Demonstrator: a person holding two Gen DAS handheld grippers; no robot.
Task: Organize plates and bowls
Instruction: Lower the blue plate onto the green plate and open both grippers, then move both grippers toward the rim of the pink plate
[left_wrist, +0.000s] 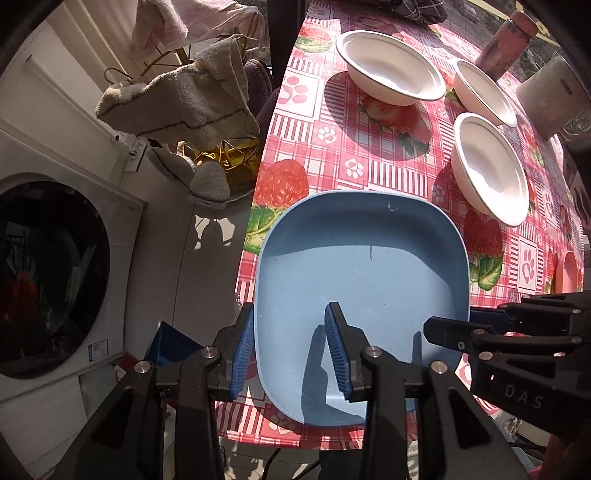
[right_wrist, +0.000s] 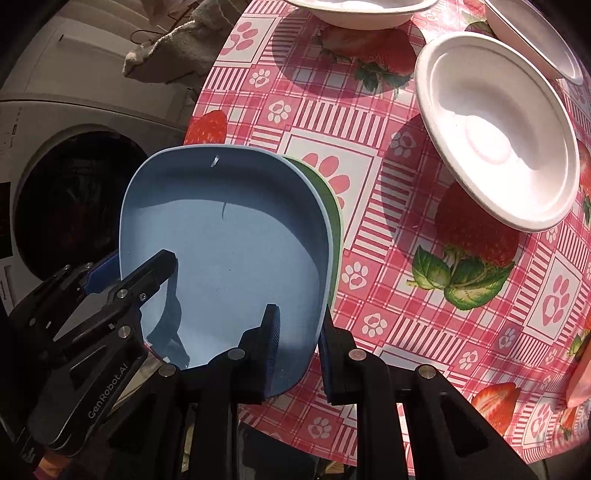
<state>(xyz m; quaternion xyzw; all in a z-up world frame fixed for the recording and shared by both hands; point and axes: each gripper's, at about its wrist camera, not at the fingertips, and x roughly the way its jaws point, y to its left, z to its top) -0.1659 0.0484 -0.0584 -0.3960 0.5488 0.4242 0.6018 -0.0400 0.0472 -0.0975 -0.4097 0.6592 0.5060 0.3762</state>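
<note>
Left tool (left_wrist: 291, 350) open astride the blue plate's (left_wrist: 364, 258) left rim, released; right tool (right_wrist: 295, 350) clamps its right rim, steadying it over the green plate (right_wrist: 332, 210).

Blue plate (left_wrist: 362, 266), white bowls (left_wrist: 391, 64), red-and-white checked strawberry tablecloth (left_wrist: 343, 147).

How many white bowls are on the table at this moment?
3. One bowl sits at the far side of the table, a second to its right beside the pink bottle, and a third nearest the blue plate. More may lie outside the frame.
</note>
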